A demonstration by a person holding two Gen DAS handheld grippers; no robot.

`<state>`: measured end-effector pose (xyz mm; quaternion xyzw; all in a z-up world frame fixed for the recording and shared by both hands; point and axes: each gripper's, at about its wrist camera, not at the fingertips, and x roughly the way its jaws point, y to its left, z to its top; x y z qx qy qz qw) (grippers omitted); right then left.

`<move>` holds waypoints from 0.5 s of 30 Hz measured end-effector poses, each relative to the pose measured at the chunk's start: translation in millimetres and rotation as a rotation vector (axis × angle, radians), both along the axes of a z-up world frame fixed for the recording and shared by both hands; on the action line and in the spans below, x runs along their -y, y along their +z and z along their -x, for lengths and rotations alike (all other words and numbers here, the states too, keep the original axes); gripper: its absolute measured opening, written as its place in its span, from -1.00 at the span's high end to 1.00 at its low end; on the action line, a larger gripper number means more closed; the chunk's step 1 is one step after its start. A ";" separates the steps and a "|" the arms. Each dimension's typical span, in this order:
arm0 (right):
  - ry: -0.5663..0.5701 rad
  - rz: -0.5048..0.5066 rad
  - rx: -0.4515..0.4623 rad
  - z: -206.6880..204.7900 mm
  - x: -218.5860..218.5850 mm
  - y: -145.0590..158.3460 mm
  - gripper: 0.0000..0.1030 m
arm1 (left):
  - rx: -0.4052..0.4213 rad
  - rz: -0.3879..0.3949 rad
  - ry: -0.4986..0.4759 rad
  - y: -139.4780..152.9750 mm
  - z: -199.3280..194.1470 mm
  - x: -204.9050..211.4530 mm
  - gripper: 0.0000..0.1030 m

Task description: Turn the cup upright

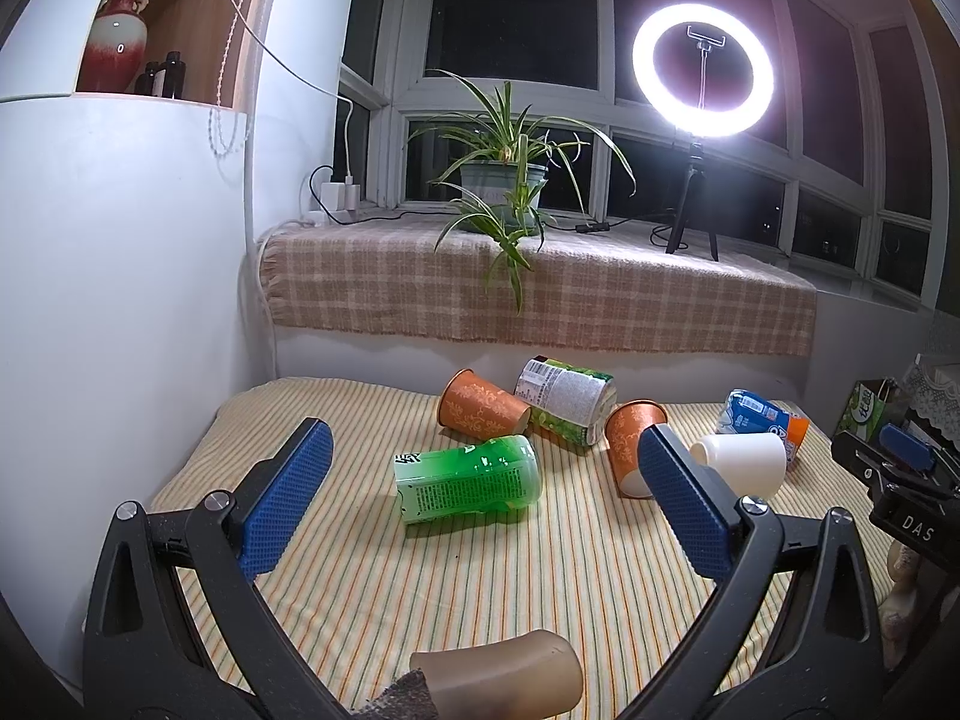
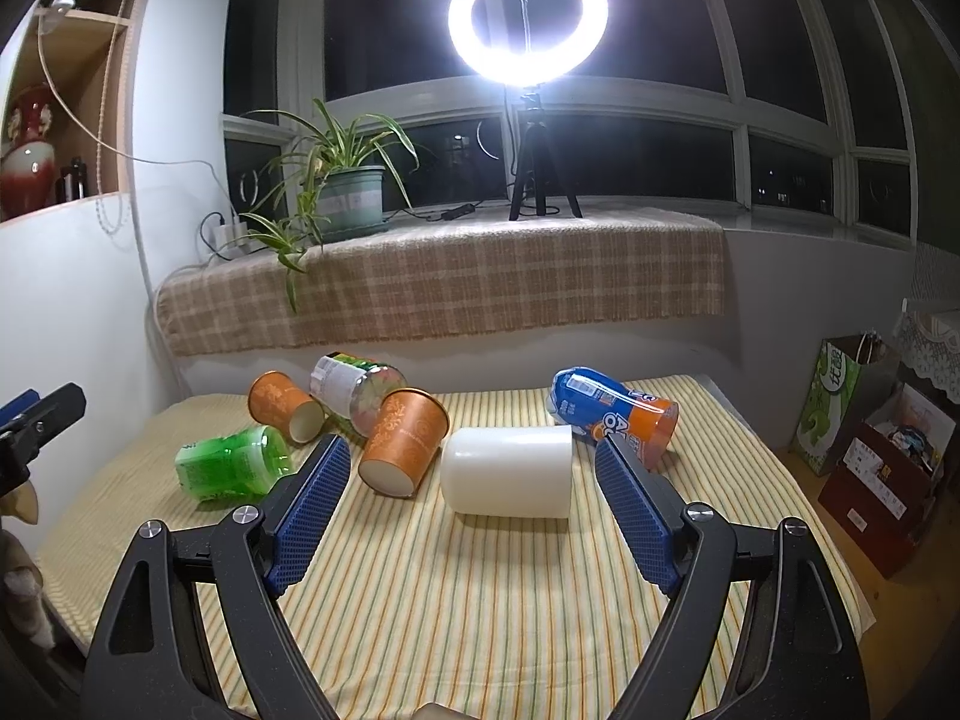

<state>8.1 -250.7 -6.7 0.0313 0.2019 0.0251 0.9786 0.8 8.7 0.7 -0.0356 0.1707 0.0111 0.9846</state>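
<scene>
Night outside the big window, with a ring light (image 2: 528, 15) blazing on the sill next to a spider plant (image 1: 504, 180), and below that a striped yellow cloth covering the tabletop (image 2: 480, 600). Cups are tipped over everywhere on it. The white cup (image 2: 510, 471) lies on its side right in front of the right gripper (image 2: 474, 483), roughly between its blue pads (mouth pointing right, far as I can tell), not touched by either one. Right gripper's jaws are spread wide, holding nothing. Just left of the white cup is an orange patterned cup (image 2: 405, 450), also on its side, and a second orange cup (image 2: 285, 405) lies behind it against a clear jar with a green label (image 2: 354, 387). A blue and orange cup (image 2: 618, 411) lies behind the white one on the right. Over on the left, a green translucent cup (image 1: 468, 477) is on its side ahead of the left gripper (image 1: 480, 474), whose jaws are also wide apart and empty. A brownish cup (image 1: 510, 678) lies close under the left gripper, partly cut off.
</scene>
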 end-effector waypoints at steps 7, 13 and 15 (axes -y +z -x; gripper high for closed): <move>-0.001 0.000 -0.001 0.3 0.2 -0.6 -0.63 | 0.000 0.000 0.000 -0.1 -0.3 -0.3 -1.00; -0.004 0.000 0.000 0.3 0.4 -0.9 -0.63 | 0.000 0.000 0.000 0.0 -1.1 -0.7 -1.00; -0.003 -0.001 -0.003 -0.2 0.6 -0.9 -0.63 | -0.001 0.000 0.000 -0.1 -1.3 -0.8 -1.00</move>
